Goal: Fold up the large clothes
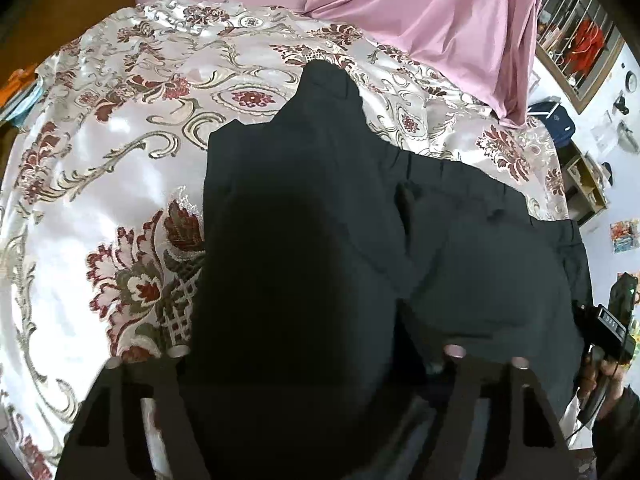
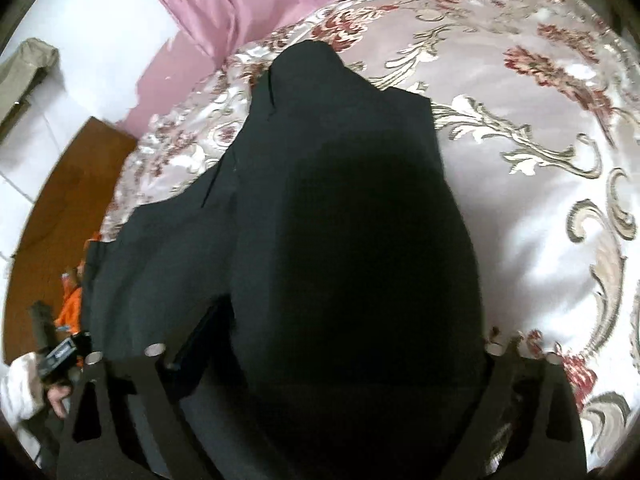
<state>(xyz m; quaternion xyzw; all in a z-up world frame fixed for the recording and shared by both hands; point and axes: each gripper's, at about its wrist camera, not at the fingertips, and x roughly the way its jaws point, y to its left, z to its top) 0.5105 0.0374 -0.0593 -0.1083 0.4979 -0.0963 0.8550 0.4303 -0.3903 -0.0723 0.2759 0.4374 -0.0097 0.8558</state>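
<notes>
Nearest each camera, the two fingers [image 1: 132,408] of the left gripper [image 1: 316,364] stand spread apart with dark cloth bulging between them; whether the pads press on that cloth cannot be told, since the fabric hides their inner faces. The right gripper [image 2: 320,354] likewise shows its fingers [image 2: 120,396] spread wide, with a dark mound of the same cloth filling the gap, and contact with the pads is again unclear. The cloth is a pair of black trousers [image 1: 360,220], lying on the bed and rising toward both grippers; a waistband with belt loops runs along its right-hand side in the left wrist view, and a narrower end tapers toward the far side of the bed. In the right wrist view the trousers [image 2: 340,200] cover the middle of the bed and spill toward its left edge. At the margins, each view catches the opposite hand [image 1: 600,376] holding its gripper handle. Beneath the trousers lies a shiny floral bedspread [image 1: 120,140] in white, red and gold. Beyond it, at the far edge of the bed, a pink satin sheet [image 1: 440,20] is bunched up, and a wooden floor [image 2: 60,208] shows beside the bed.
</notes>
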